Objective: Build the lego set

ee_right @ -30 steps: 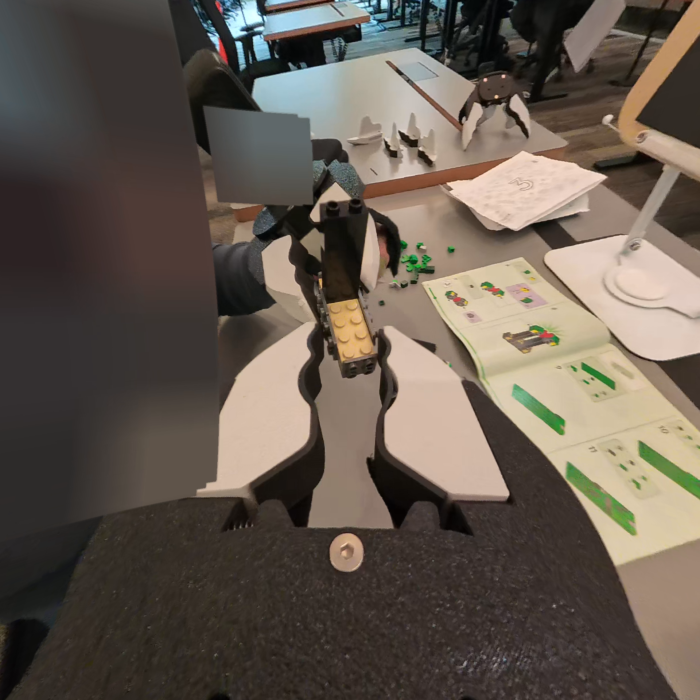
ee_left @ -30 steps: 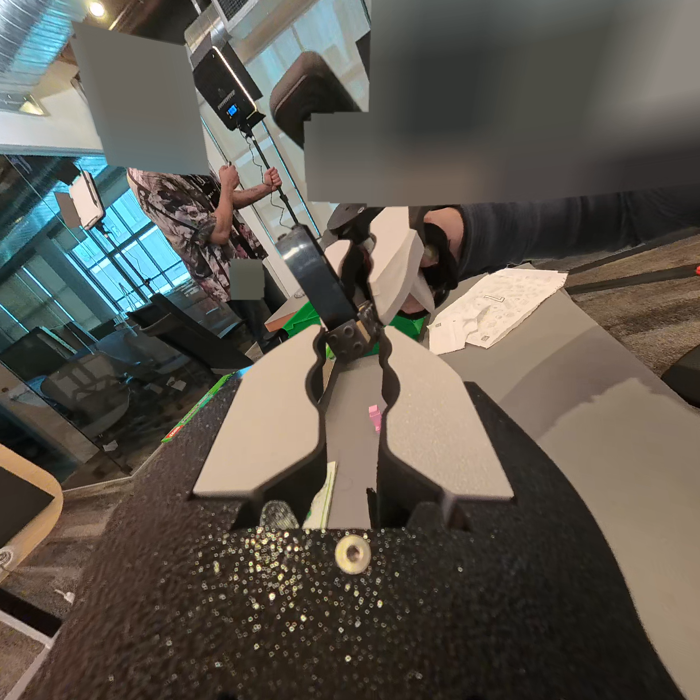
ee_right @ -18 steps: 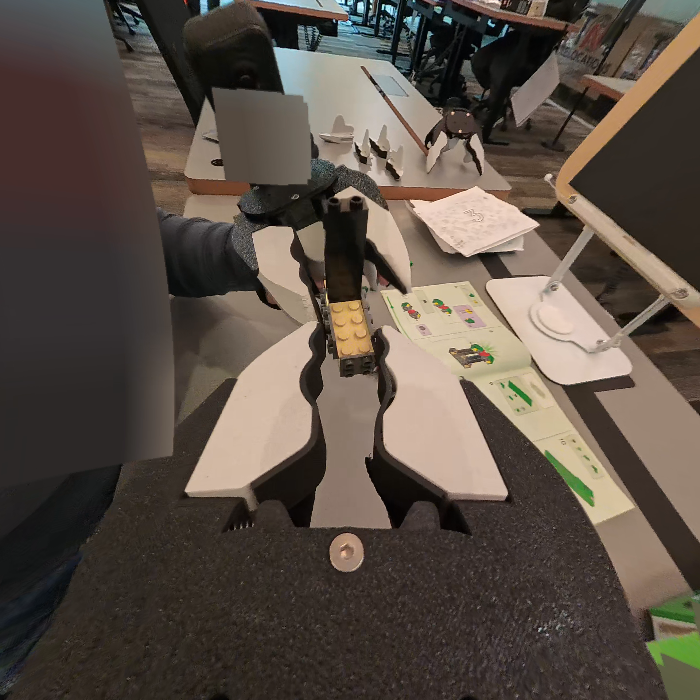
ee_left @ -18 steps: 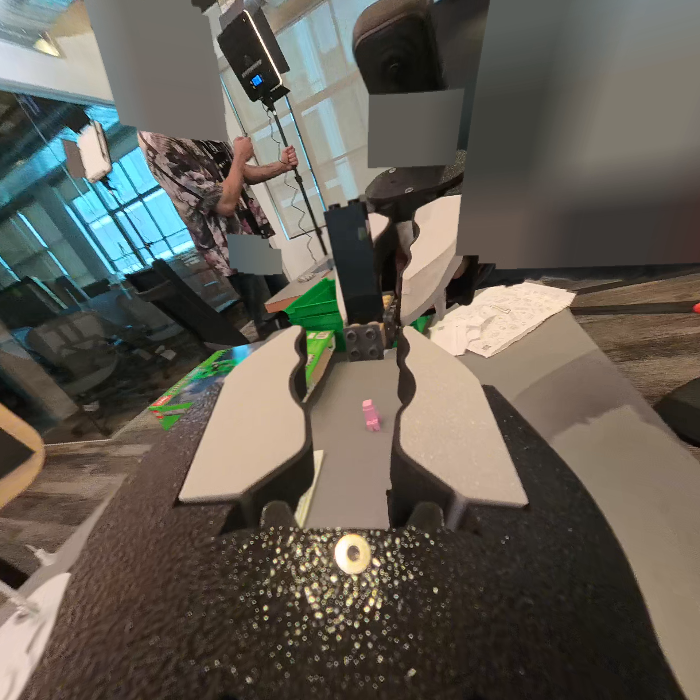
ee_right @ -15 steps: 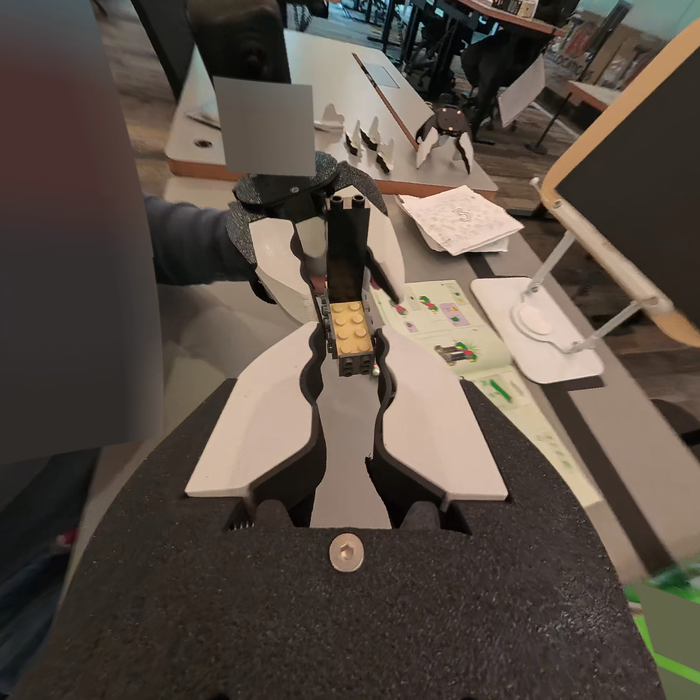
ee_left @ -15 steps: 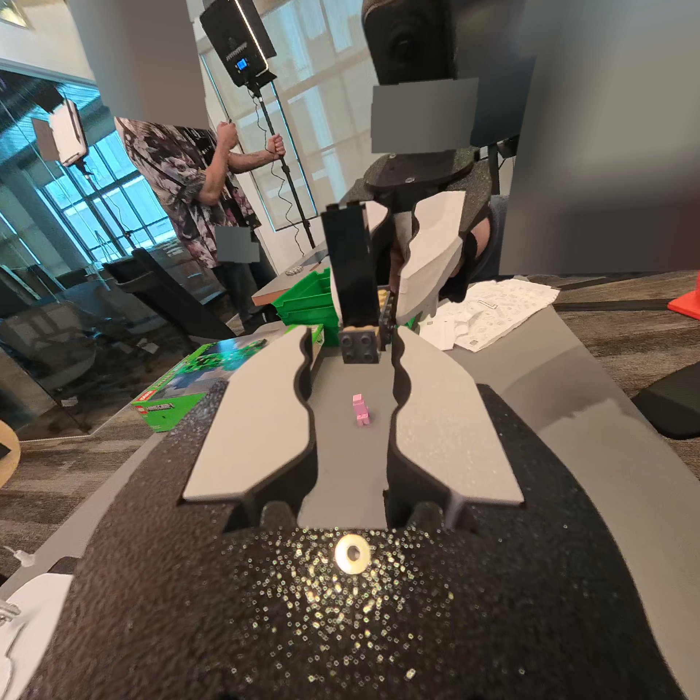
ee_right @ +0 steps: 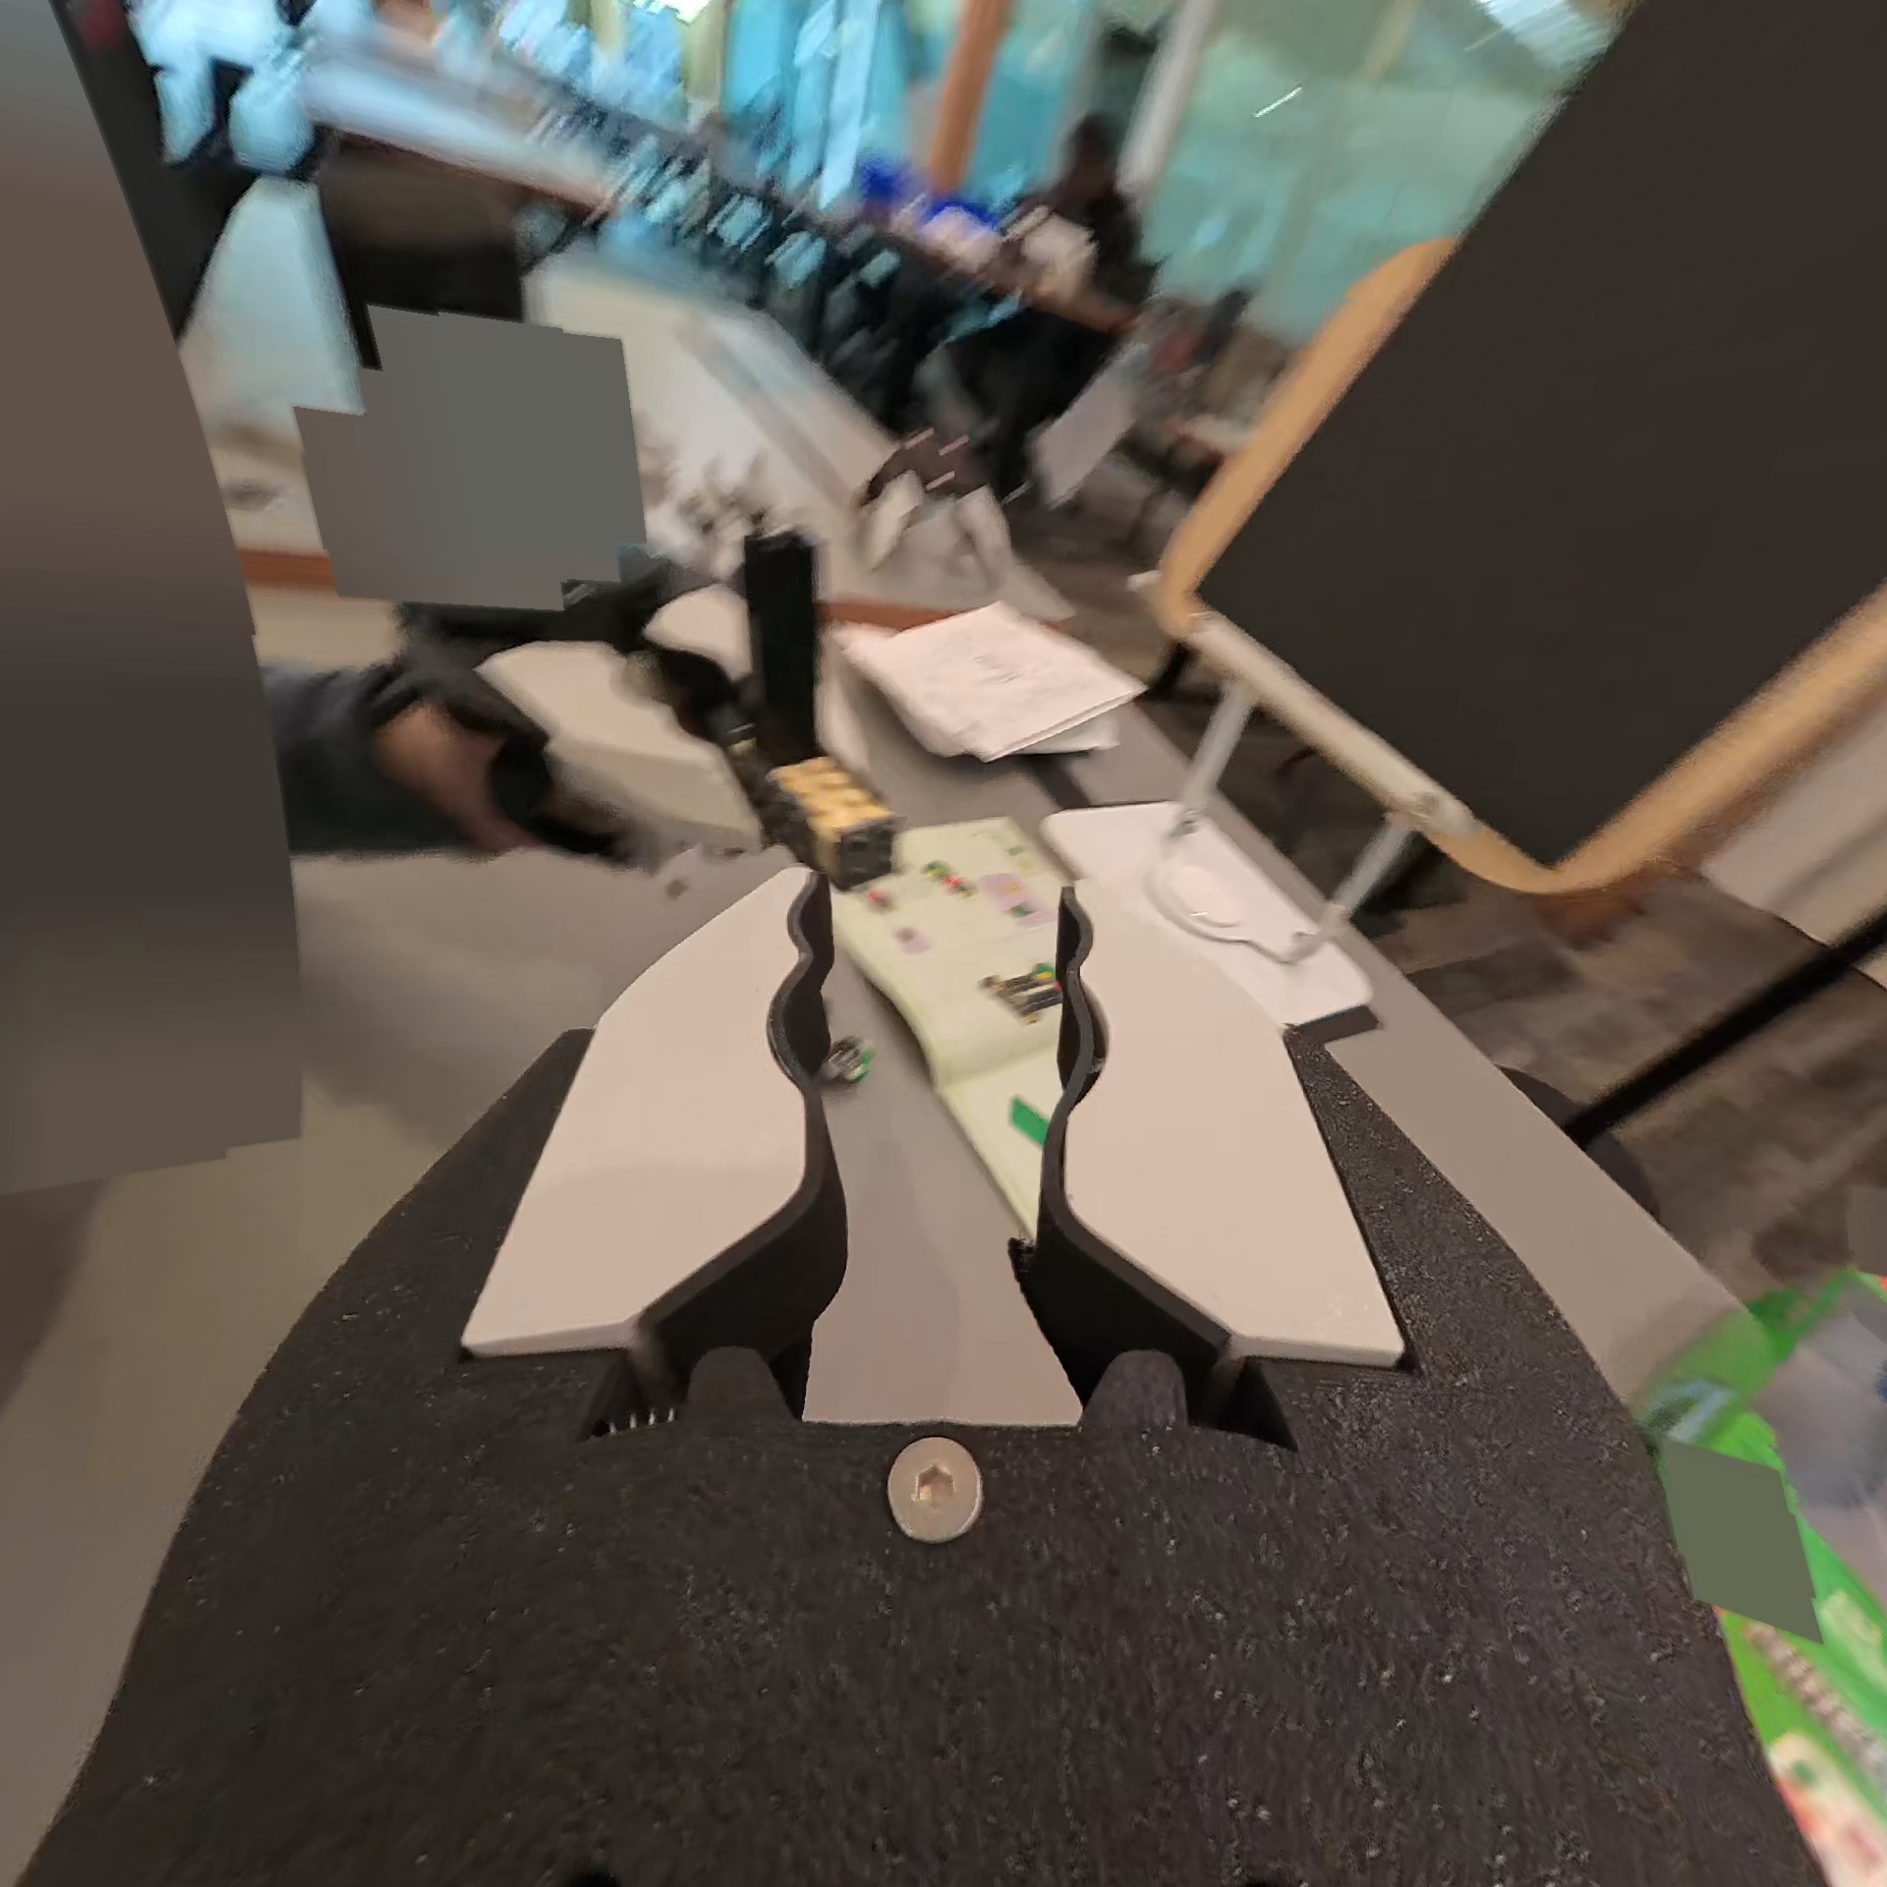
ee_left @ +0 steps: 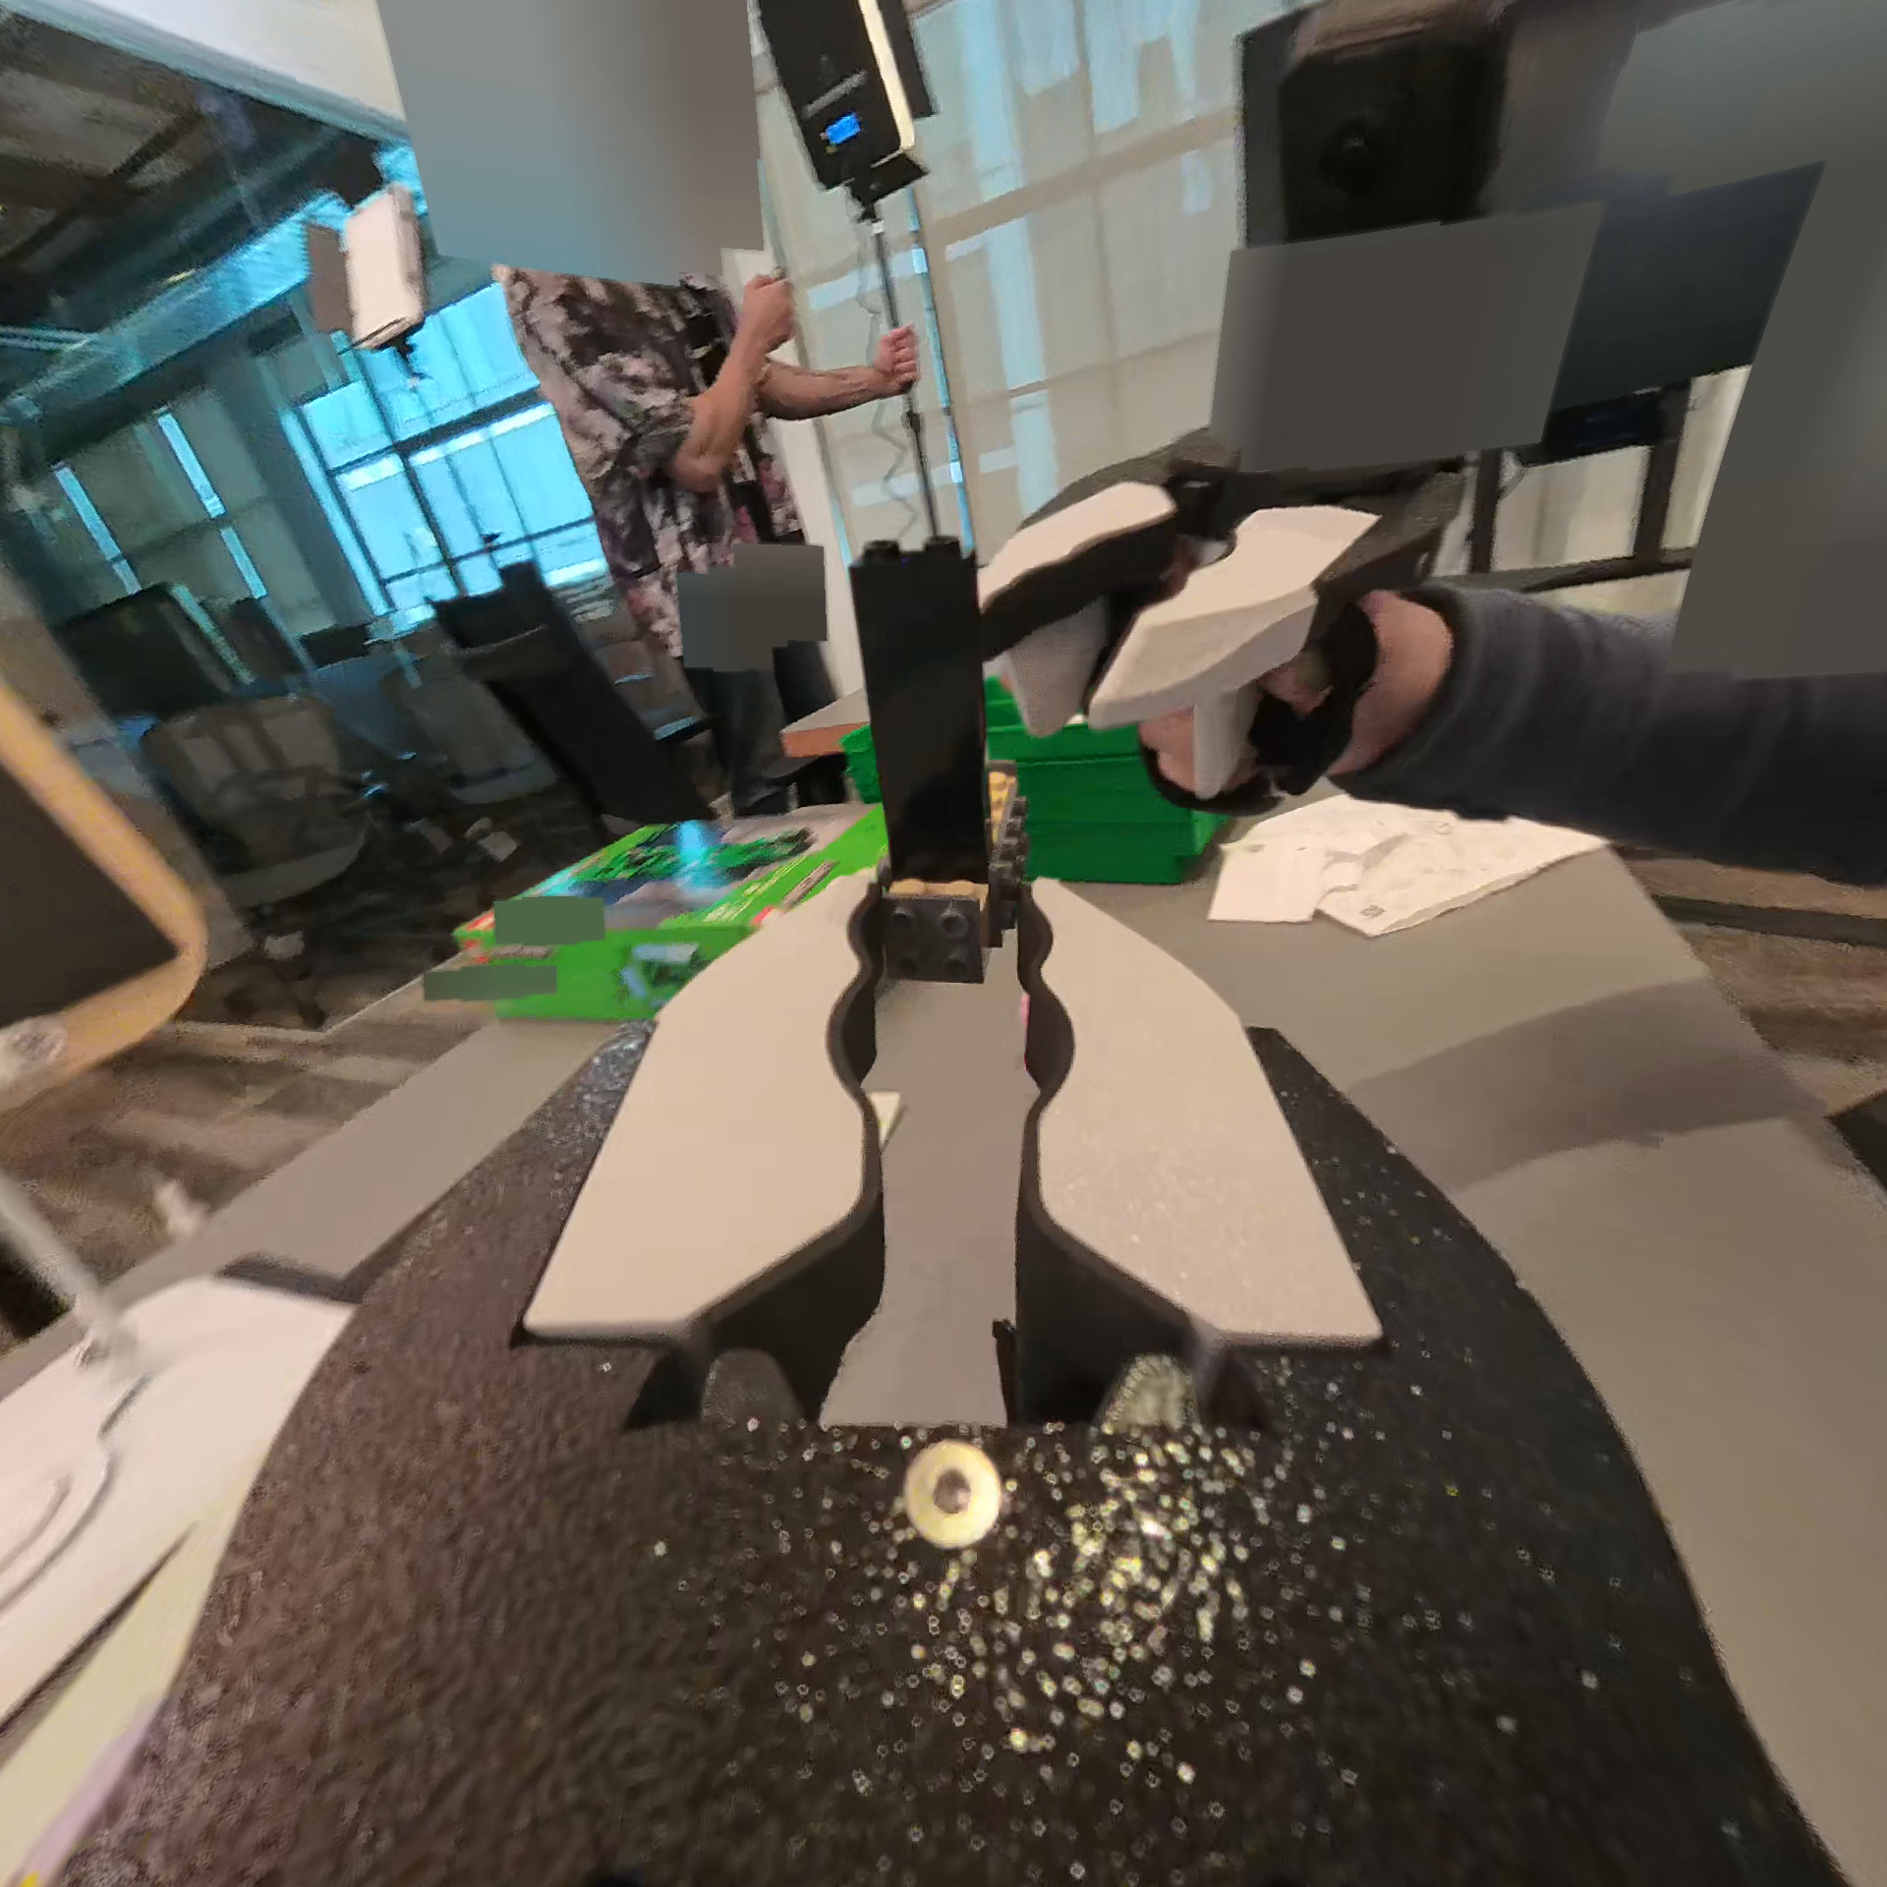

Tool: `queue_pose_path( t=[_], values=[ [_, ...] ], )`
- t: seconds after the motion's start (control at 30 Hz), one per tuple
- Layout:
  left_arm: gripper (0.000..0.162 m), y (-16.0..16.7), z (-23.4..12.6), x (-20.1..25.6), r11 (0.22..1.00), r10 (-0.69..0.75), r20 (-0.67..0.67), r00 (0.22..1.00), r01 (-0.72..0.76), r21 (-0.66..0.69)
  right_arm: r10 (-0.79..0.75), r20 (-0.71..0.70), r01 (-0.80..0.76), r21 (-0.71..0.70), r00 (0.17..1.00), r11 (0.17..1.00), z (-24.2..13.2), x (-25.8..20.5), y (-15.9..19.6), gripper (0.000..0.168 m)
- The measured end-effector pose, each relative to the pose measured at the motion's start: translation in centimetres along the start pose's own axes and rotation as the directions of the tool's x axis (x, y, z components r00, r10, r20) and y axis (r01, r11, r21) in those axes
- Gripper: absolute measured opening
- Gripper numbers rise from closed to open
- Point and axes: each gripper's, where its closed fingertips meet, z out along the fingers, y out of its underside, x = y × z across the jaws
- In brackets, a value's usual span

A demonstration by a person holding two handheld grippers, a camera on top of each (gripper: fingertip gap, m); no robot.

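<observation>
A Lego assembly (ee_left: 924, 715), a tall black brick on a dark grey and tan base, stands upright between the tips of my left gripper (ee_left: 948, 904), which is shut on its base. In the left wrist view my right gripper (ee_left: 1062, 705) hangs just right of the black brick, apart from it. In the blurred right wrist view my right gripper (ee_right: 934, 893) is open and empty. The assembly (ee_right: 827, 807) sits just beyond its left fingertip, with the left gripper (ee_right: 654, 735) behind it.
An open green instruction booklet (ee_right: 970, 939) and a small green piece (ee_right: 848, 1062) lie on the grey table. A white stand base (ee_right: 1205, 899) carries a dark framed board (ee_right: 1532, 511). A green set box (ee_left: 654, 909), green bins (ee_left: 1103, 817) and white papers (ee_left: 1379, 878) lie farther off. Left tips to right tips: about 6 centimeters.
My right gripper has let go of the assembly, opened, and drawn back from it. My left gripper still holds the assembly and has turned it upright.
</observation>
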Motion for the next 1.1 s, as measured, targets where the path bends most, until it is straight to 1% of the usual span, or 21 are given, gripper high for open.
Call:
queue_pose_path(
  t=[0.1, 0.2, 0.27, 0.37, 0.4, 0.47, 0.53, 0.6, 0.7, 0.87, 0.97, 1.1],
  values=[
    [0.025, 2.9, -2.0, -2.0, 0.999, -0.036, 0.124, 0.992, 0.04, -0.029, 0.102, -0.144, -0.09, 0.087, 0.984, 0.992, 0.9, 1.7, 2.2, 0.044],
    [0.024, 5.5, -4.8, -3.6, 0.997, -0.047, 0.242, 0.969, 0.061, -0.05, 0.234, -0.222, -0.194, 0.188, 0.946, 0.963, 2.8, 2.0, 5.1, 0.043],
    [0.024, 6.8, -6.6, -4.6, 0.996, -0.039, 0.308, 0.951, 0.06, -0.059, 0.257, -0.297, -0.197, 0.219, 0.92, 0.956, 4.1, 2.1, 7.5, 0.042],
    [0.024, 7.6, -8.4, -5.2, 0.993, -0.092, 0.321, 0.943, 0.112, -0.045, 0.193, -0.369, -0.143, 0.159, 0.909, 0.977, 5.3, 1.8, 10.3, 0.042],
    [0.024, 7.6, -8.8, -5.3, 0.991, -0.115, 0.321, 0.94, 0.132, -0.03, 0.146, -0.385, -0.104, 0.127, 0.911, 0.986, 5.3, 1.7, 10.6, 0.042],
    [0.024, 7.7, -9.4, -5.7, 0.986, -0.155, 0.329, 0.931, 0.164, 0.002, 0.066, -0.45, -0.027, 0.092, 0.89, 0.995, 4.8, 2.2, 11.3, 0.041],
    [0.024, 8.0, -9.7, -5.9, 0.983, -0.174, 0.331, 0.927, 0.181, 0.008, 0.044, -0.488, -0.005, 0.081, 0.872, 0.997, 4.4, 2.6, 12.4, 0.04],
    [0.024, 8.2, -10.0, -5.9, 0.984, -0.165, 0.33, 0.93, 0.176, -0.004, 0.071, -0.486, -0.037, 0.08, 0.871, 0.996, 4.3, 2.9, 12.8, 0.04],
    [0.024, 8.3, -10.4, -6.0, 0.986, -0.143, 0.311, 0.94, 0.164, -0.043, 0.126, -0.487, -0.077, 0.119, 0.864, 0.99, 4.1, 3.3, 12.8, 0.042],
    [0.024, 8.4, -12.4, -8.1, 0.987, -0.131, 0.382, 0.915, 0.157, -0.037, 0.139, -0.493, -0.097, 0.11, 0.859, 0.989, 3.9, 3.5, 13.1, 0.039],
    [0.024, 8.4, -13.9, -9.7, 0.99, -0.112, 0.453, 0.885, 0.138, -0.025, 0.086, -0.464, -0.068, 0.055, 0.881, 0.996, 4.7, 2.7, 13.3, 0.029],
    [0.024, 8.8, -14.8, -10.6, 0.993, -0.076, 0.499, 0.863, 0.109, -0.037, 0.024, -0.363, -0.042, -0.041, 0.932, 0.998, 7.2, 0.4, 13.6, 0.019]
  ],
)
